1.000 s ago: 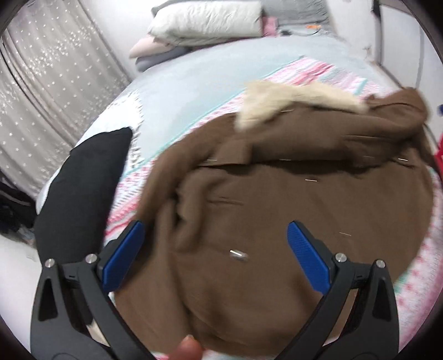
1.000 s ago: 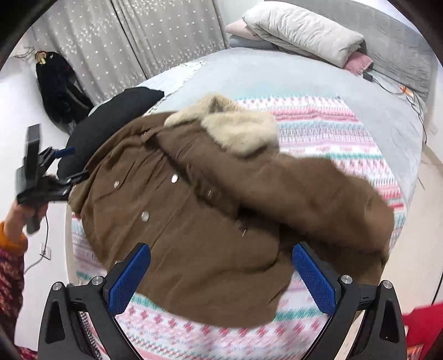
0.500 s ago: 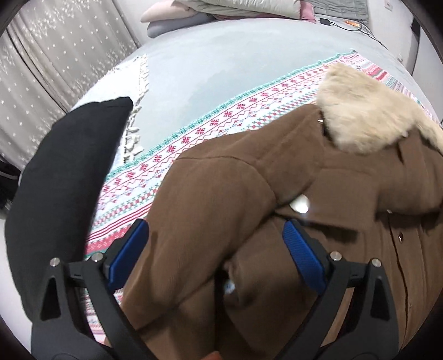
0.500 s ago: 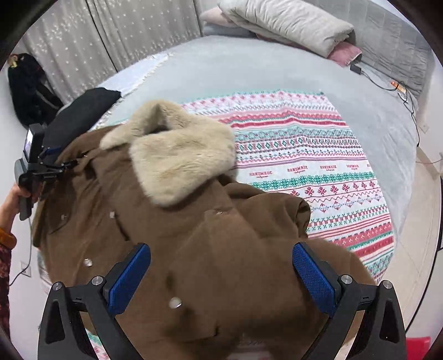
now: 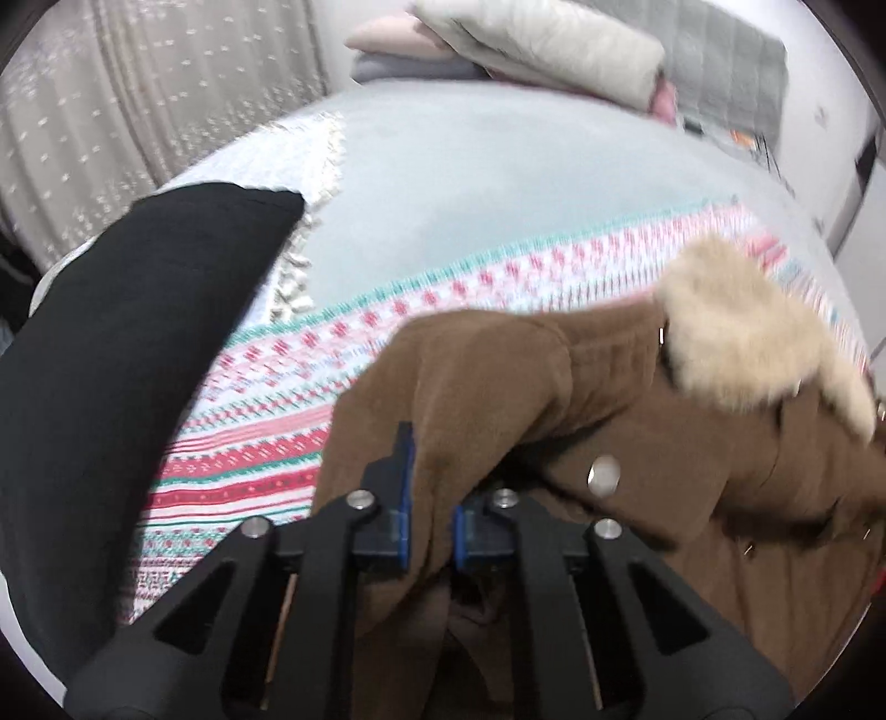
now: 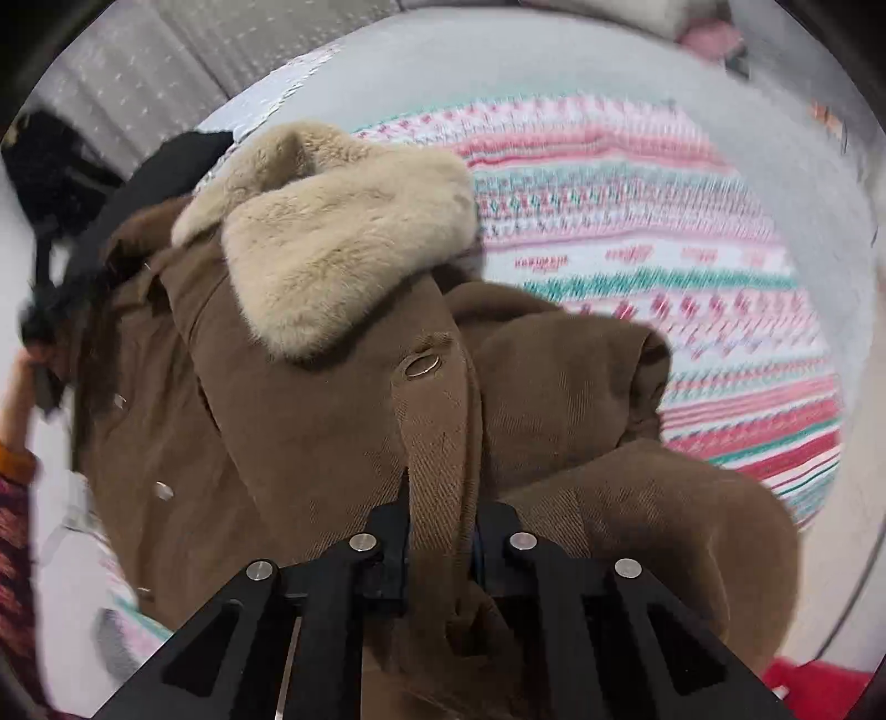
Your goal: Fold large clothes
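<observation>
Coat [image 6: 332,421] pinched in both grippers

The coat [image 5: 637,443] lies on the patterned blanket [image 5: 310,399], which is spread over the bed [image 5: 498,183]. Its fur collar [image 6: 332,232] sits at the far end of the coat, toward the pillows [image 5: 542,50] at the head of the bed. A dark garment [image 5: 122,332] lies on the bed left of the blanket. The left gripper [image 5: 429,531] has its jaws pinched on a fold at the coat's left edge; the right gripper [image 6: 440,548] has its jaws pinched on the front placket, below the collar.
</observation>
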A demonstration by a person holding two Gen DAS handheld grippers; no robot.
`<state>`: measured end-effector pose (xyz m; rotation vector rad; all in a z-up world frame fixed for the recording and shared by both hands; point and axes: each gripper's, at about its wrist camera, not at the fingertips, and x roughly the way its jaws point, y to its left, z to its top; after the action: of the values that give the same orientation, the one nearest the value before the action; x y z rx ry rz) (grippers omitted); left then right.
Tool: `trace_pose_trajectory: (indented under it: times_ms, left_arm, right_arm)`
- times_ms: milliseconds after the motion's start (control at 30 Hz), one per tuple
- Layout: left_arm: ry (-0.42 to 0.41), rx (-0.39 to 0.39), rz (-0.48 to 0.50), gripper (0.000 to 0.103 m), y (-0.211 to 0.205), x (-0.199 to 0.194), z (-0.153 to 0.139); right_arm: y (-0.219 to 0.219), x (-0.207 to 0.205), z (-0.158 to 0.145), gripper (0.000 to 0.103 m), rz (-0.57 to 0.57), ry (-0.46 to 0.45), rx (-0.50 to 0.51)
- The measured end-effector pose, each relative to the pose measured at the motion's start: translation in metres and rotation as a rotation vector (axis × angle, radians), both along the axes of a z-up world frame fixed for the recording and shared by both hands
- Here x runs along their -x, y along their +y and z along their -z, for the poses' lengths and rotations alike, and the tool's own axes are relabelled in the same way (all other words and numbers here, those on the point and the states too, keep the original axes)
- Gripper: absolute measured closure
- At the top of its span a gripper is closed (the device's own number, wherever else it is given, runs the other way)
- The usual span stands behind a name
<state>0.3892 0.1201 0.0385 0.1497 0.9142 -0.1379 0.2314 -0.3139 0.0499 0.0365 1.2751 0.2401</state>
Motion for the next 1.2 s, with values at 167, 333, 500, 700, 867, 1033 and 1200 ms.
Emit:
trace_pose_trajectory:
  times_ms: [167, 333, 500, 700, 867, 1033, 1200]
  left_arm:
    - [-0.094, 0.077, -0.107, 0.094, 0.017, 0.000, -0.038]
    - [-0.161, 0.159, -0.202, 0.095, 0.042, -0.013, -0.069]
    - [-0.247, 0.234, -0.267, 0.095, 0.059, -0.023, -0.092]
    - [-0.399, 0.195, -0.392, 0.095, 0.072, -0.035, -0.084]
    - [-0.278, 0.018, -0.392, 0.088, 0.076, -0.089, -0.025]
    - [-0.174, -0.114, -0.359, 0.058, 0.069, -0.109, 0.013]
    - [-0.150, -0.058, -0.289, 0.026, 0.072, -0.088, 0.001]
  right_arm:
    - [0.014, -0.004, -0.043, 0.094, 0.033, -0.168, 0.187]
    - [0.029, -0.040, -0.093, 0.095, 0.075, -0.321, 0.354]
    - [0.047, -0.097, -0.139, 0.095, 0.126, -0.478, 0.500]
    - [0.055, -0.172, -0.149, 0.095, 0.223, -0.596, 0.542]
    - [0.060, -0.232, -0.098, 0.094, 0.274, -0.573, 0.520]
    - [0.065, -0.261, -0.033, 0.078, 0.245, -0.465, 0.493]
    - [0.063, -0.246, -0.025, 0.053, 0.161, -0.435, 0.459]
